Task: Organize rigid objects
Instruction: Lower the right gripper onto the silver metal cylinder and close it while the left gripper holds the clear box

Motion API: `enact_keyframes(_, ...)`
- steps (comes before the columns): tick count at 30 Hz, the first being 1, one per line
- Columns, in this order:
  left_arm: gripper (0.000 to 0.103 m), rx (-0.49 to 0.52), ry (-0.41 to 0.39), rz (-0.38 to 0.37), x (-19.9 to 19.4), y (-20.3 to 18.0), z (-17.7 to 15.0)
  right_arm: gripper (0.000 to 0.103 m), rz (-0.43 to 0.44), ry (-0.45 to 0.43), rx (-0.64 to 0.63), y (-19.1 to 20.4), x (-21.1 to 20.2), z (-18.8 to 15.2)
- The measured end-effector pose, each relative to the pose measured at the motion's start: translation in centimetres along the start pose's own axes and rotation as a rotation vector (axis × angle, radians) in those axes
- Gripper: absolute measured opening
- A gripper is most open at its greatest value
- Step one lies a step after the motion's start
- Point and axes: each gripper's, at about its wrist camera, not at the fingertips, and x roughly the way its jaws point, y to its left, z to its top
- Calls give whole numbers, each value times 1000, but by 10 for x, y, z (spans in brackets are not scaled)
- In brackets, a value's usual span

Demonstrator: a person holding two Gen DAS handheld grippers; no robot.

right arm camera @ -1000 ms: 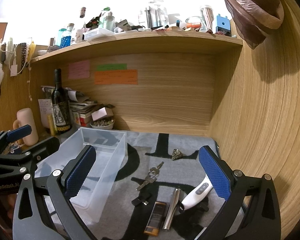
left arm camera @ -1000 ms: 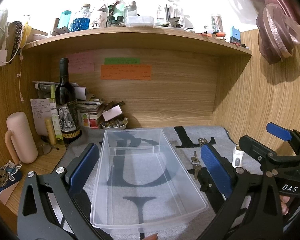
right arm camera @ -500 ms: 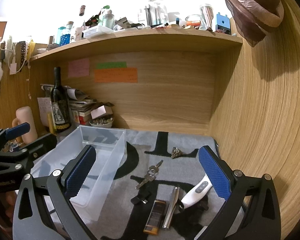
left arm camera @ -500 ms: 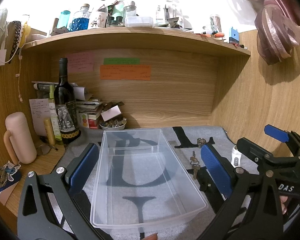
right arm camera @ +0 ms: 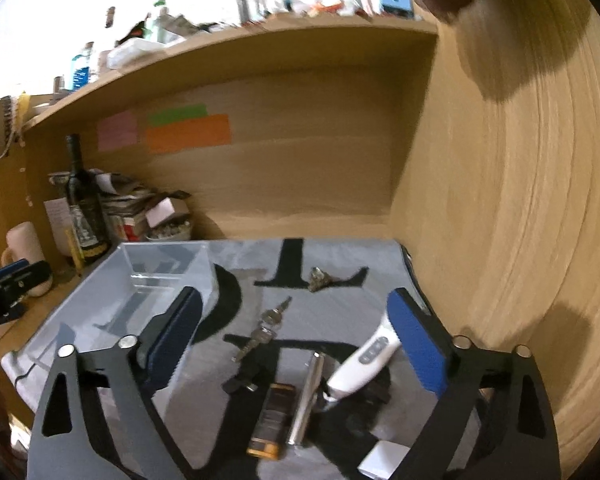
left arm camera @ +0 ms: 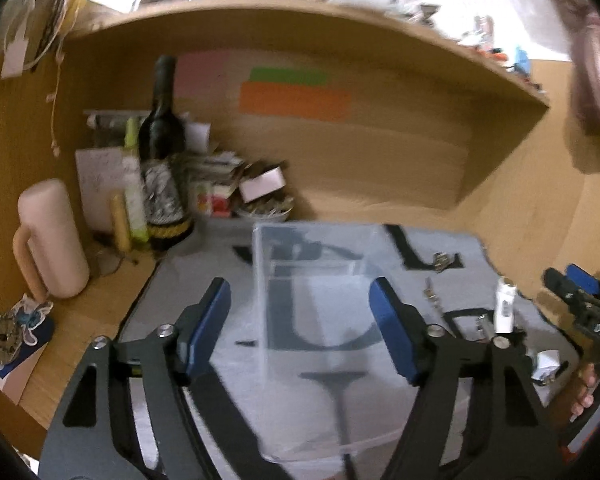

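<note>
Right wrist view: right gripper (right arm camera: 294, 326) closing, nothing gripped, over keys (right arm camera: 262, 334); left gripper (left arm camera: 300, 326) narrowing astride the box (left arm camera: 316, 296) wall could tip it.

Clear glossy plastic bin (left arm camera: 312, 280)

left claw (left arm camera: 300, 320): jaws closing, nothing gripped | right claw (right arm camera: 296, 344): jaws closing, nothing gripped
</note>
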Motion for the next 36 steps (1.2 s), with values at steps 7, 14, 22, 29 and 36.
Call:
enact_keyframes(7, 53, -23, 147, 13, 34, 27, -6, 77, -26, 83, 22, -10, 12, -7)
enact_keyframes(14, 44, -51, 258, -31, 59, 42, -11, 62, -51, 168, -2, -11, 29, -17)
enact_keyframes(22, 20, -18, 369, -98, 73, 36, -14, 49, -82, 298, -10, -12, 48, -35)
enact_keyframes(29, 16, 7, 407, -122, 79, 33, -17, 33, -86, 398, 19, -15, 62, -48)
enact_keyframes(36, 16, -5, 408, -129, 80, 36, -16, 30, -60, 454, 18, -8, 68, -51)
